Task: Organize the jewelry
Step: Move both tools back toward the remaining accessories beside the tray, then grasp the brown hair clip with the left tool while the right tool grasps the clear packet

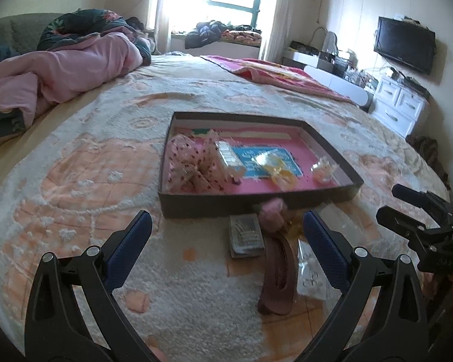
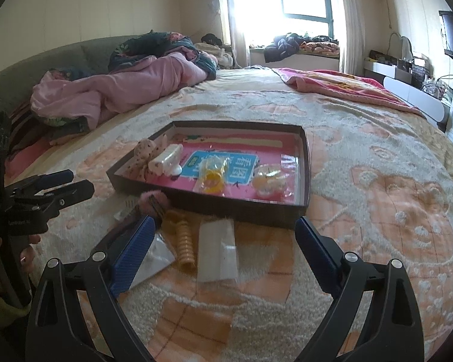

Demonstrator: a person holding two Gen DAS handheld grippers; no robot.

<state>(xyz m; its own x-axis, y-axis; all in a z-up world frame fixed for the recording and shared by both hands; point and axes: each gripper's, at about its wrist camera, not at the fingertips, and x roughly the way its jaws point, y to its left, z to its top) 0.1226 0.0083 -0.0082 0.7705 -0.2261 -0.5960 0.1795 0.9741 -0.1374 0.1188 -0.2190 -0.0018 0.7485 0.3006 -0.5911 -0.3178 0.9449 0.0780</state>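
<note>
a: start at the left. what's the left gripper [image 1: 226, 229] doing?

b: jaws spread wide, nothing between them. it hangs over the bedspread [image 1: 75, 181], in front of the dark tray [image 1: 256, 202].

a: and below it?

b: a small clear box [image 1: 246, 235], a brown hair claw [image 1: 279, 274] and a pink fluffy piece [image 1: 273, 208] lying against the tray's near wall.

a: inside the tray?

b: from the left: a spotted pink pouch [image 2: 145, 157], a white case [image 2: 166, 158], a bagged yellow ring [image 2: 213, 178], then a bagged orange piece [image 2: 270, 181].

a: further right?

b: the right gripper [image 2: 223, 235], also wide open and empty. a gold coil clip [image 2: 185, 247] and a clear flat bag [image 2: 217, 253] lie on the bedspread between its fingers, just outside the tray.
</note>
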